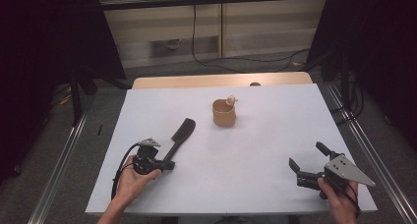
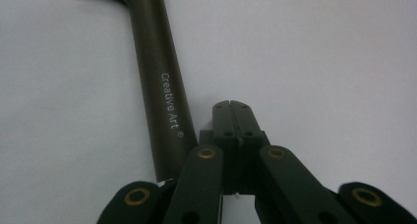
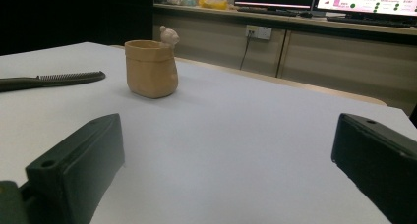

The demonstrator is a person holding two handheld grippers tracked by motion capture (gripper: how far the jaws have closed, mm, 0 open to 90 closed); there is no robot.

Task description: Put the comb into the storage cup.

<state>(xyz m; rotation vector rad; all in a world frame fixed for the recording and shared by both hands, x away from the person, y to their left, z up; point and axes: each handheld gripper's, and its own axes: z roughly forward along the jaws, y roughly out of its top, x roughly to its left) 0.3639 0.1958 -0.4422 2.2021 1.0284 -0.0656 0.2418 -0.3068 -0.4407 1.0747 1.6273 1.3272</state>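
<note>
A black comb (image 1: 181, 134) lies slanted on the white table (image 1: 255, 135), its teeth end farthest from me. In the left gripper view its handle (image 2: 160, 91), printed "Creative Art", runs just left of the jaws. My left gripper (image 1: 170, 165) (image 2: 233, 107) is shut with nothing in it, right beside the handle's near end. A tan cup (image 1: 223, 113) (image 3: 150, 69) with a small bear figure on its rim stands mid-table. My right gripper (image 1: 307, 155) (image 3: 227, 123) rests open near the front right, aimed toward the cup, nothing between its fingers.
The comb (image 3: 49, 80) sits far left in the right gripper view. A wooden strip (image 1: 221, 80) borders the table's far edge, with metal rails (image 1: 366, 150) along both sides. Cables run over the floor behind; monitors stand on a far counter.
</note>
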